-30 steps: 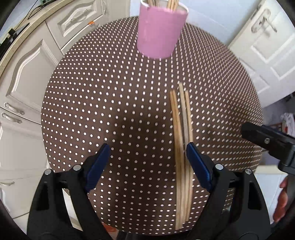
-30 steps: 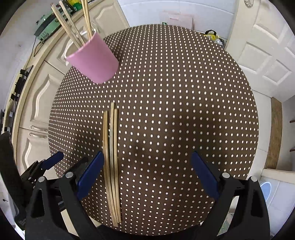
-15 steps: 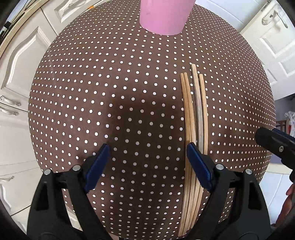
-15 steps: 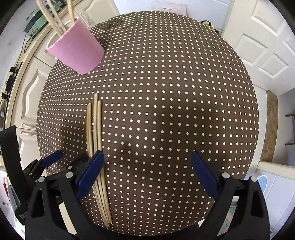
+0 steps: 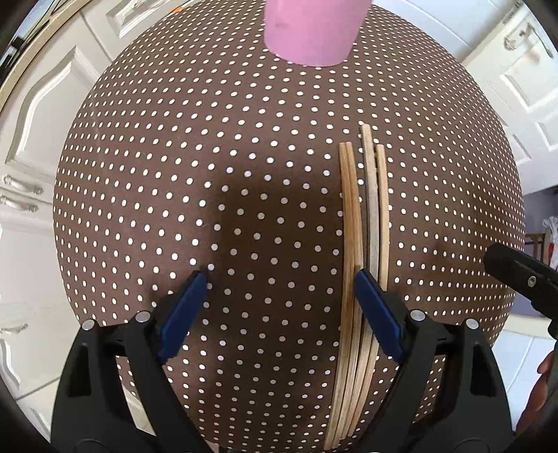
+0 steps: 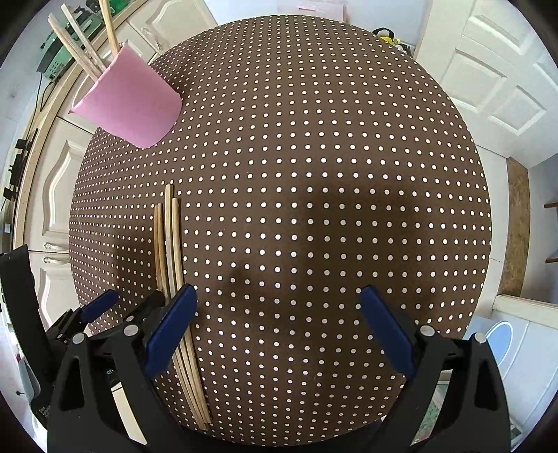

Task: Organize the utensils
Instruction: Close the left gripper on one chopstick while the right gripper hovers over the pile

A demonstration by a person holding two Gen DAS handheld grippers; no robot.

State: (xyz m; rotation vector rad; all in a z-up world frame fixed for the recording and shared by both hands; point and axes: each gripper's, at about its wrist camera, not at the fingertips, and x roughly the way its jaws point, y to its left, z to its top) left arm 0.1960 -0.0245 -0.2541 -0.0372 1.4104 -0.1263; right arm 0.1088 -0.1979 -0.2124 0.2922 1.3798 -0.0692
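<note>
Several wooden chopsticks (image 5: 364,226) lie side by side on the round brown table with white dots (image 5: 174,174). My left gripper (image 5: 279,278) points down at the cloth, open and empty; its right pad hangs over the bundle, the left pad over bare cloth. In the right wrist view the same chopsticks (image 6: 169,251) run under the left pad of my right gripper (image 6: 277,292), which is also open and empty. A pink cup (image 6: 129,104) at the far side holds three more chopsticks (image 6: 80,45); only its lower wall shows in the left wrist view (image 5: 314,31).
White cabinet doors (image 5: 38,146) stand left of the table, white panelled doors (image 6: 495,87) to the right. The right gripper's black body (image 5: 516,275) and a hand (image 5: 544,379) show at the left view's right edge. The left gripper (image 6: 101,306) sits close by.
Both grippers have sunk toward the table and drawn nearer, so chopsticks and dots look larger. The cup has slid toward the top of both views. Jaws stay wide.
</note>
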